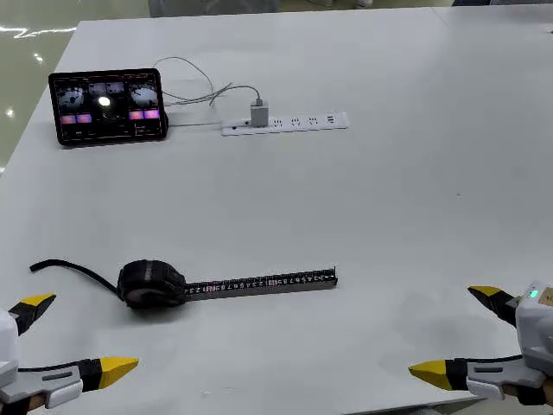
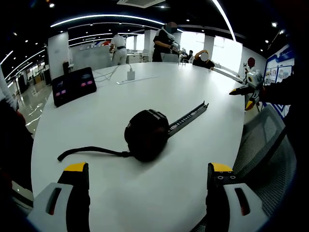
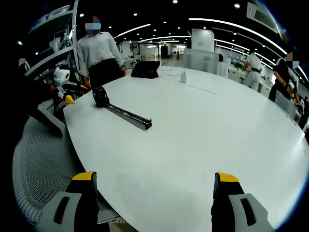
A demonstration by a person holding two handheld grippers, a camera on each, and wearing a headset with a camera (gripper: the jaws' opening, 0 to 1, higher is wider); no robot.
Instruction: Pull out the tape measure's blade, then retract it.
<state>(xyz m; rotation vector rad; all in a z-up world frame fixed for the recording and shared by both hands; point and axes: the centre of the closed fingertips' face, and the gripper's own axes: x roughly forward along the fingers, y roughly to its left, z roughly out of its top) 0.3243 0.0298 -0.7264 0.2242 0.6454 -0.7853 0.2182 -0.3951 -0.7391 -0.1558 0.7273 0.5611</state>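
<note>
Table [image 1: 389, 199]: big white top, everything sits on it.
Tablet [image 1: 108, 105]: far left corner, propped up, screen lit, cable running off to the right.
Power strip [image 1: 285, 124]: white, far side near centre, one charger plugged in at its left end.
Left gripper [image 1: 78, 337]: low at the near-left edge, jaws spread wide – nothing between them, yellow tips clear of the table's things.
Right gripper [image 1: 456, 333]: near-right edge, jaws wide apart too, holding nothing.
Tape measure [image 1: 149, 284]: black case on the table, near-left, just ahead of the left gripper's tips but not touching. In the left gripper view it sits dead centre in front of the open jaws [image 2: 147, 134], a gap of bare table between.
Blade [image 1: 263, 283]: part-way out and lying flat, running from the case twd the right gripper's side. Its end stops around mid-table – well apart from the right gripper's tips. In the right gripper view it lies far off to the left, end hook pointing this way [image 3: 129, 116].
Strap [image 1: 73, 270]: thin black loop trailing from the case's other side, out past the left gripper's upper tip, close but no contact.
</note>
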